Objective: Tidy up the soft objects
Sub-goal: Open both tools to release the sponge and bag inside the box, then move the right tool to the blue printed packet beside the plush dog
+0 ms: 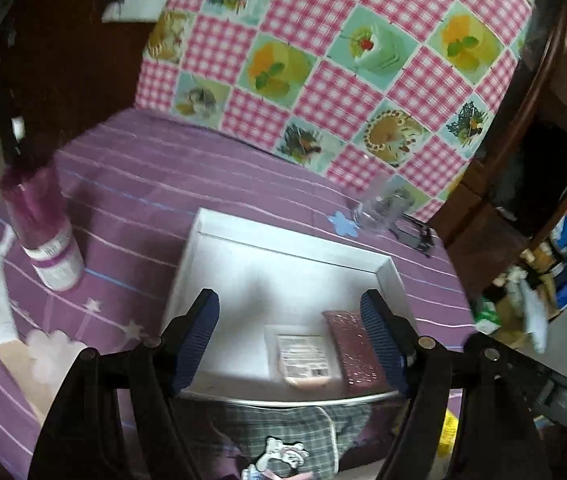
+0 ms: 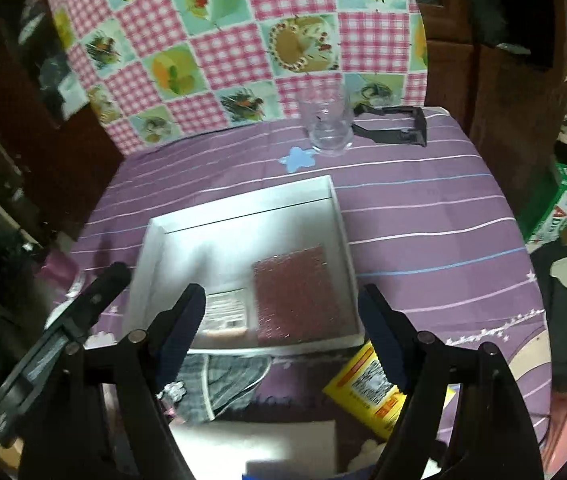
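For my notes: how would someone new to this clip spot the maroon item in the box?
Start at the shallow white box in the middle of the purple striped cloth. Two flat items lie at its near end. The maroon pouch is the one on the right, dark red with a glittery dotted texture, unlike the clear-wrapped pale packet with a printed label beside it.

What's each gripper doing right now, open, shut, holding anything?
Left gripper: open, nothing between its fingers, above the white box.
Right gripper: open, empty, above the same box.

Plaid cloth [image 1: 283,424] (checked grey) half hidden under tray [image 1: 203,236], yellow packet [image 2: 367,392] label unreadable
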### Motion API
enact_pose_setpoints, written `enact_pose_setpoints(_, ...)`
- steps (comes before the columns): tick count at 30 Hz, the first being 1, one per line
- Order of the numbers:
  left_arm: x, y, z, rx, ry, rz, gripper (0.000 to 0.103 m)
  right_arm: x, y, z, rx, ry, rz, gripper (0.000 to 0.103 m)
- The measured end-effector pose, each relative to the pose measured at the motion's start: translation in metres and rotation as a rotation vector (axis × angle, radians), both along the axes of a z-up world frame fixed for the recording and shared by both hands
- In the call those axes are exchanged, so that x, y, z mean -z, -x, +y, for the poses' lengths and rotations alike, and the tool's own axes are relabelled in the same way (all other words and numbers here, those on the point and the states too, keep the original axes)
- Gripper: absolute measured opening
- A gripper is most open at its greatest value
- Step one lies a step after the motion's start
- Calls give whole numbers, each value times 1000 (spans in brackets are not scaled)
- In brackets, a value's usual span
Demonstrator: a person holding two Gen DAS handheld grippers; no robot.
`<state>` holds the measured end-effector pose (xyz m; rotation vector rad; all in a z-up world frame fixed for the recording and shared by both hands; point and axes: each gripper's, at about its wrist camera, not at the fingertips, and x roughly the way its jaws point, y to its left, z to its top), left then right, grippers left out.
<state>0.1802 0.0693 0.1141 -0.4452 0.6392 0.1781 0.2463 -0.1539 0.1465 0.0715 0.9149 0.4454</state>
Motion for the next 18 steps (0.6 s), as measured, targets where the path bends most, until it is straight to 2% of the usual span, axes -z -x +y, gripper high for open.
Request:
enact_pose_setpoints(3,-6,11,-9,31,-79,-31,74,1,17,-3,-76,-23,-54,79)
enact_pose_setpoints(5,-11,23,-14,25,-139,-58,74,4,27,0,-157,40,-63,79)
enact_pose_setpoints(6,-13,31,-19,24,-193,-66,74,4,32,0,-174,72,-83,79)
enact_pose_setpoints(8,-14,40,-23,49,-242,-63,74,2,49,-7,-166,111,-172,79)
enact_pose_setpoints(9,-14,48,-25,71,-254,-62,74,0,60,-13,-167,109,-227,79)
enact_pose_setpoints(11,-14,65,-27,85,-270,-59,74,3,76,-23,-184,81,-271,79)
enact_pose_setpoints(13,-11,81,-31,85,-296,-62,75,15,89,-31,-209,75,-241,79)
enact_pose_setpoints(14,-9,89,-33,90,-305,-57,82,23,94,-34,-223,81,-218,79)
enact_pose_setpoints(16,0,103,-36,101,-284,-45,84,39,107,-42,-220,83,-223,79)
enact_pose_setpoints(18,14,115,-36,131,-219,-29,84,48,117,-49,-198,85,-253,79)
